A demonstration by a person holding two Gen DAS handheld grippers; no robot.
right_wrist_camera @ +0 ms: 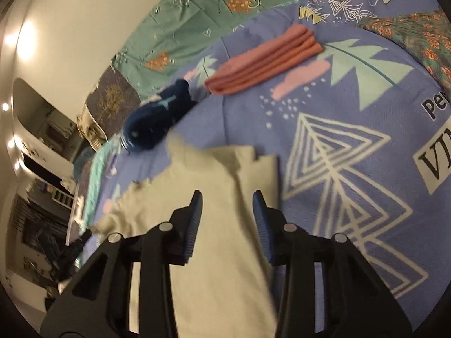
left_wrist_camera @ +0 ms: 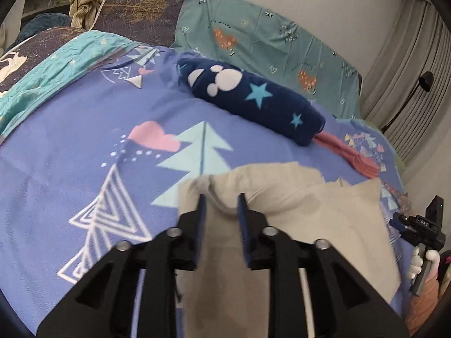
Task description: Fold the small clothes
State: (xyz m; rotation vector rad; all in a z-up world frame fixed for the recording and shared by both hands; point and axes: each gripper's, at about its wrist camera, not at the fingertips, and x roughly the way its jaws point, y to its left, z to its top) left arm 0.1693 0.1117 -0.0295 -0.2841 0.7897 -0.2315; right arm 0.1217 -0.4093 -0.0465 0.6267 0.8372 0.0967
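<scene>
Underneath, purple tree-print bedspread (left_wrist_camera: 70,129), teal sheet (left_wrist_camera: 253,39), white wall (right_wrist_camera: 70,28)

So everything's on the bed (left_wrist_camera: 70,129): the unfolded garment (left_wrist_camera: 296,211) lies at the near edge, right under both tools. Behind it, toward the far edge, sits the rolled bundle (left_wrist_camera: 251,98), with the folded stack (right_wrist_camera: 262,62) just beside its right end. A spread sheet (left_wrist_camera: 267,42) hangs behind them, pillows (left_wrist_camera: 141,8) off to its left.
</scene>
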